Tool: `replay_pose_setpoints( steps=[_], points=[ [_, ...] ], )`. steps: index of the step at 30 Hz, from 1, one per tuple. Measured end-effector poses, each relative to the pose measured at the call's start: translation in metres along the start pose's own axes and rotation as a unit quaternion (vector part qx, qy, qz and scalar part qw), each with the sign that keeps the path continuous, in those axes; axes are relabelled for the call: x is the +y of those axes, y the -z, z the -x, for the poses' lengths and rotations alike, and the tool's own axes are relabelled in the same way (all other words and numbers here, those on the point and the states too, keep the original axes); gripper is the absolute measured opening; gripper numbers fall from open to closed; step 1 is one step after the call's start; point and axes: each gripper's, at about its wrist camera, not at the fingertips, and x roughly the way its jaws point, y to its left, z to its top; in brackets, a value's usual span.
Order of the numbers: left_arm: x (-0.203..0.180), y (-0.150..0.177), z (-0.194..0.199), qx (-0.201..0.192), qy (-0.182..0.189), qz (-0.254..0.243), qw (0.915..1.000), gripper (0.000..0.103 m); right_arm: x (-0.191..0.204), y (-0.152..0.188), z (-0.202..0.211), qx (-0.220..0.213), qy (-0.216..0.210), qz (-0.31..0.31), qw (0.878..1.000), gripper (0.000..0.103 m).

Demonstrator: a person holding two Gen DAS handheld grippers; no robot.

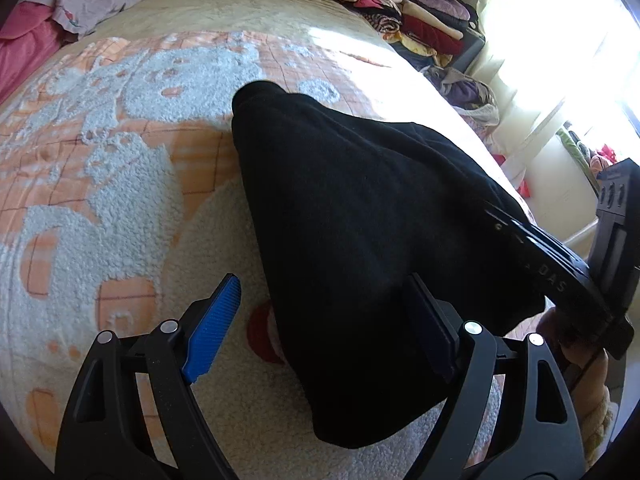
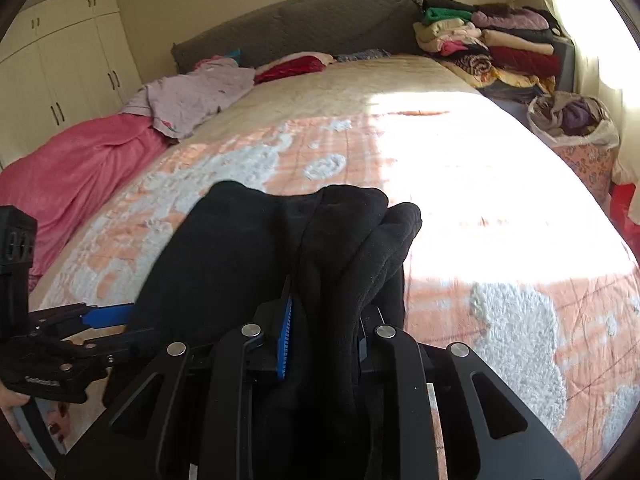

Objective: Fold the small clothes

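A black garment [image 1: 360, 208] lies spread on the peach-and-white fleecy bedspread [image 1: 120, 168]. My left gripper [image 1: 320, 320] stands open at its near edge. The blue-padded finger [image 1: 212, 328] is over bare blanket, and the other finger [image 1: 432, 320] rests against the cloth without pinching it. In the right wrist view my right gripper [image 2: 326, 340] is shut on a bunched fold of the black garment [image 2: 248, 248], which rises between its pads. From the left wrist view the right gripper [image 1: 504, 220] grips the garment's right side. The left gripper [image 2: 120, 328] shows at the garment's left edge.
Stacked folded clothes [image 2: 492, 40] sit at the bed's far right corner, with a bag of clothes [image 2: 572, 120] beside the bed. A lilac garment [image 2: 192, 92] and a pink blanket [image 2: 72, 168] lie on the far left. A red patch [image 1: 262, 332] peeks from under the black cloth.
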Motion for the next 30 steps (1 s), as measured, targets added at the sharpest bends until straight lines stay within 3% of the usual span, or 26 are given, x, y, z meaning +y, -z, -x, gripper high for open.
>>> replay_pose_setpoints(
  steps=[4,7,23,30],
  points=[
    [-0.014,0.009,-0.011,0.008,-0.009,-0.023,0.9997,0.077,-0.014,0.017,-0.01,0.001,-0.001,-0.03,1.0,0.023],
    [-0.018,0.012,-0.013,0.011,-0.012,-0.032,0.9994,0.078,-0.011,0.02,-0.005,-0.002,0.021,-0.031,0.999,0.032],
    [-0.016,0.017,-0.008,0.01,-0.013,-0.035,0.9992,0.078,0.006,0.06,0.038,-0.012,0.074,-0.017,0.997,0.053],
    [-0.013,0.025,-0.006,0.009,-0.013,-0.037,0.9992,0.08,-0.003,0.071,0.043,-0.012,0.074,-0.051,0.996,0.059]
  ],
)
